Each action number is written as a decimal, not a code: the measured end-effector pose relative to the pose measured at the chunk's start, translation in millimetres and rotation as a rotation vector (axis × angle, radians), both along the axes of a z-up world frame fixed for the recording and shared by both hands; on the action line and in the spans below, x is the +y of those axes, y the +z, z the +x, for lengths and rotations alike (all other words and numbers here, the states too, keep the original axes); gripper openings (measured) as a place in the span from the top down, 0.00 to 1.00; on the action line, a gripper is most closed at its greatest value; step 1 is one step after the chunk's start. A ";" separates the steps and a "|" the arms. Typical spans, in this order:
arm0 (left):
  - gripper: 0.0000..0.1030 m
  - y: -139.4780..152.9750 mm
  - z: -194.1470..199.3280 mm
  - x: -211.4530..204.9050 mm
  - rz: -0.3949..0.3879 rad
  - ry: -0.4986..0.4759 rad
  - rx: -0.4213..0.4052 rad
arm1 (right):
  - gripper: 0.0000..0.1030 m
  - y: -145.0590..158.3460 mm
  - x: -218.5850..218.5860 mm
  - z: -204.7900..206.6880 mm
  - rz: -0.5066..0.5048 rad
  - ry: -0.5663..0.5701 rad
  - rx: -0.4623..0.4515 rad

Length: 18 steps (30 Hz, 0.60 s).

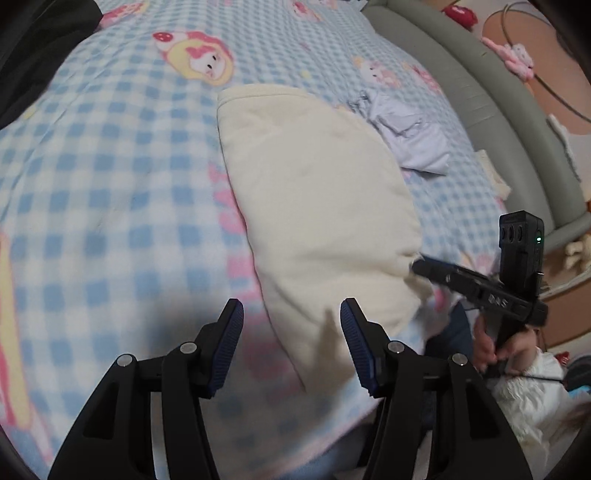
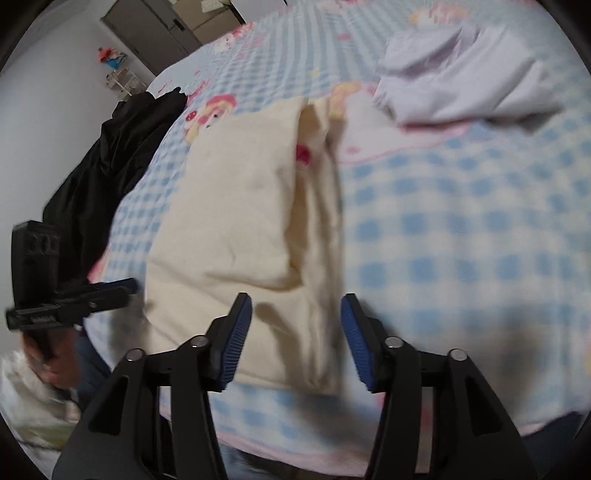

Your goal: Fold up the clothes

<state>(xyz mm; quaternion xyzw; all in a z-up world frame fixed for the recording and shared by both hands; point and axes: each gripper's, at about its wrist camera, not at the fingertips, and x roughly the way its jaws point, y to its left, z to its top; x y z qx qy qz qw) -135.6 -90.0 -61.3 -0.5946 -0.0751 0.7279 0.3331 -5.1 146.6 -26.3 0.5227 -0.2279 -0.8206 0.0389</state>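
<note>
The cream garment [image 1: 317, 206] lies folded on the bed's blue-checked blanket [image 1: 110, 184]. The left gripper [image 1: 291, 343] hovers with jaws released, the cloth's near edge under its right finger. The right gripper [image 2: 295, 339] hovers over the garment's near end, jaws apart, clasping nothing. A pale lilac garment [image 2: 461, 74] lies beyond.

bed: blue-and-white checked fleece blanket with pink cartoon characters [image 1: 110, 166] covering pretty much the whole thing | edge: padded grey-green bed frame [image 1: 491, 99] curving along the far side | room: dark grey wardrobe door [image 2: 147, 29] in the back corner | wall: small white wire rack [image 2: 123, 81] against it
</note>
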 end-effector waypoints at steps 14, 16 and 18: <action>0.52 -22.5 10.2 28.5 0.068 -0.015 -0.095 | 0.42 -27.6 -6.1 35.7 -0.232 0.030 -0.046; 0.55 -23.5 9.2 31.0 0.053 -0.013 -0.087 | 0.42 -26.2 -6.9 36.5 -0.310 0.020 -0.032; 0.56 -23.9 7.3 29.5 0.059 -0.002 -0.091 | 0.42 -31.8 -10.2 32.8 -0.368 -0.001 -0.023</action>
